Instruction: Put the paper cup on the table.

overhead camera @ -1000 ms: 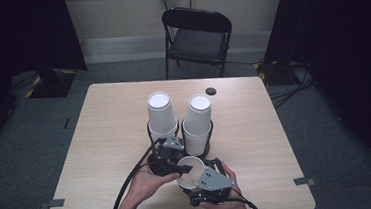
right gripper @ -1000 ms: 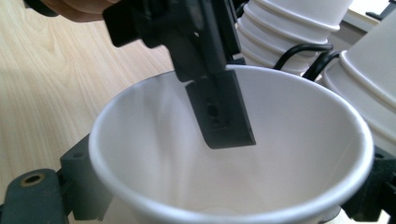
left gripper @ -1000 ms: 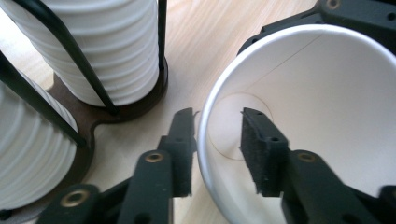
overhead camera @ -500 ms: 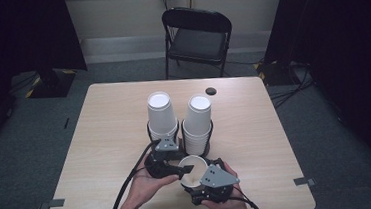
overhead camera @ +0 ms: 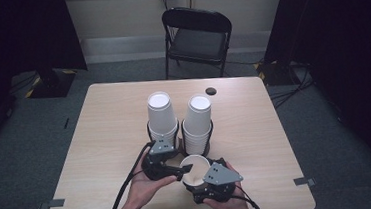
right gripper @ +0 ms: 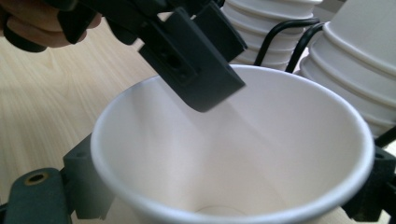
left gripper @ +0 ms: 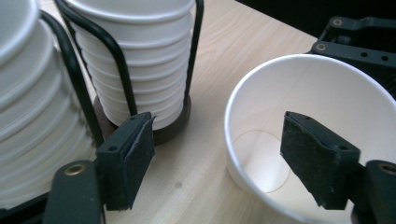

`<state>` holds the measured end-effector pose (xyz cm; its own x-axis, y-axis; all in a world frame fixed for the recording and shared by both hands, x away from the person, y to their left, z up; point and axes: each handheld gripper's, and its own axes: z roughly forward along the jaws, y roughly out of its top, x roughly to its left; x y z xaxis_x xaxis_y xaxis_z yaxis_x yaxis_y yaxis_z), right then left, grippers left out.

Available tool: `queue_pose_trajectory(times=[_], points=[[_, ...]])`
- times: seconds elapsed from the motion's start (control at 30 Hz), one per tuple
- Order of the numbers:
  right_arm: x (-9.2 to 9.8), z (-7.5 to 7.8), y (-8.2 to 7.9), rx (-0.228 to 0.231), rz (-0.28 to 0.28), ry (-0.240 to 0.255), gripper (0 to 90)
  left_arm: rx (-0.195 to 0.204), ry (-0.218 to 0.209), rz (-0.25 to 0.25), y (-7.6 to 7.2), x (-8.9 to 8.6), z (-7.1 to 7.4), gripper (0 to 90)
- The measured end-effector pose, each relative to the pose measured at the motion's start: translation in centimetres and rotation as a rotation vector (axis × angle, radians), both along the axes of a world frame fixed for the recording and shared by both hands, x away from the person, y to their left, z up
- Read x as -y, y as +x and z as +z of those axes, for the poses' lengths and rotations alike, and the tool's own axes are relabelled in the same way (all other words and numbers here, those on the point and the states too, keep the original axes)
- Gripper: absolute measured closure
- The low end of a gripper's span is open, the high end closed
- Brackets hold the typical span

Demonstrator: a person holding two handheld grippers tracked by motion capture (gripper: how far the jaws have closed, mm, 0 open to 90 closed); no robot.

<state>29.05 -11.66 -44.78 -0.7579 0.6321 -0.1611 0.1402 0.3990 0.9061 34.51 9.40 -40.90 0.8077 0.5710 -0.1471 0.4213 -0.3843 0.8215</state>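
Right gripper (overhead camera: 199, 179) clamped on cup (overhead camera: 194, 168); left gripper (left gripper: 219, 154) just opening, jaws straddling rim at lower centre. Could snag, tip cup.

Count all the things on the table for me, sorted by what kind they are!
Stacks of white paper cups in black wire holders: 2
Loose white paper cup: 1
Small dark round thing: 1
Hand-held grippers: 2
Total: 6
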Motion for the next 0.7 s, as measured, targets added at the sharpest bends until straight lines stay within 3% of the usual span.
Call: queue_pose_trajectory(times=[0.17, 0.2, 0.27, 0.33, 0.5, 0.7], points=[[0.4, -0.1, 0.1, -0.019, -0.014, 0.007, 11.5, 0.025, -0.025, 0.018, -0.2, -0.6, -0.1, 22.8], [0.5, -0.2, 0.1, -0.021, -0.015, 0.009, 11.5, 0.018, -0.043, 0.024, -0.3, -0.7, -0.1, 22.4], [0.7, -0.3, 0.2, -0.024, -0.017, 0.010, 11.5, 0.052, -0.068, 0.049, -0.5, -1.1, -0.1, 22.4], [0.9, -0.3, 0.2, -0.031, -0.019, 0.023, 11.5, 0.058, -0.092, 0.063, -0.6, -1.5, 0.0, 22.4], [1.4, -0.4, 0.3, -0.048, -0.035, 0.031, 11.5, 0.063, -0.100, 0.092, -0.7, -2.3, -0.4, 21.8], [1.8, -0.4, 0.5, -0.055, -0.047, 0.044, 11.5, 0.071, -0.109, 0.086, -0.8, -2.9, -1.0, 20.6]])
